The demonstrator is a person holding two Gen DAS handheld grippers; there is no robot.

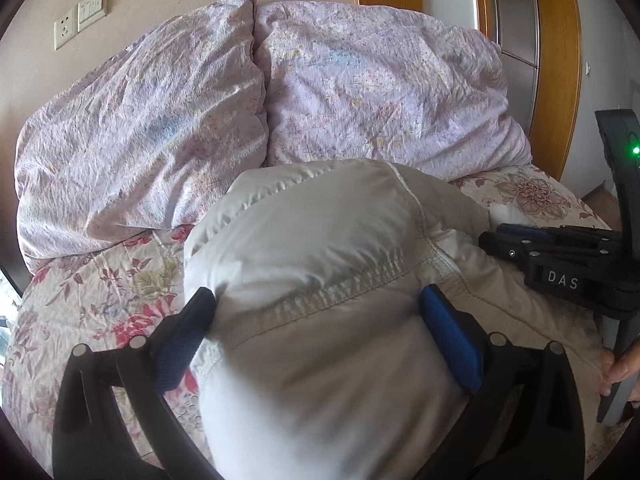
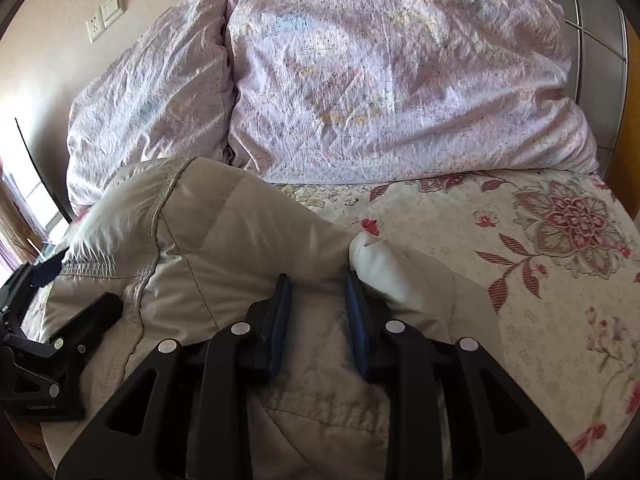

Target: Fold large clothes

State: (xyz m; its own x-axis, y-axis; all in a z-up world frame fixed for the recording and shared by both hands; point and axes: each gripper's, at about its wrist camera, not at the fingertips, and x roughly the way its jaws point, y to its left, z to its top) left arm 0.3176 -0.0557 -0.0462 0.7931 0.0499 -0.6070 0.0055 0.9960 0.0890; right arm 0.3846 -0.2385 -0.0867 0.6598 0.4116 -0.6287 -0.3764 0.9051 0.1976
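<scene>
Puffy jacket (image 1: 320,280) bulging between left fingers (image 1: 448,336), on bed (image 2: 520,248)

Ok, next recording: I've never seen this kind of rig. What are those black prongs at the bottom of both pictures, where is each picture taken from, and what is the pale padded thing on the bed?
There is no robot here. A person holds a two-finger claw in each hand, and each carries a wide-angle camera looking along its fingers. One picture is from the left claw, the other from the right claw. Both look over a bed with a floral bedspread and two lilac pillows at its head. The pale thing is a beige puffer jacket, bunched up. The left claw's blue pads press into a thick bundle of it; the right claw pinches a narrower fold. The right claw also shows at the left view's right edge, with fingers on its handle.
</scene>
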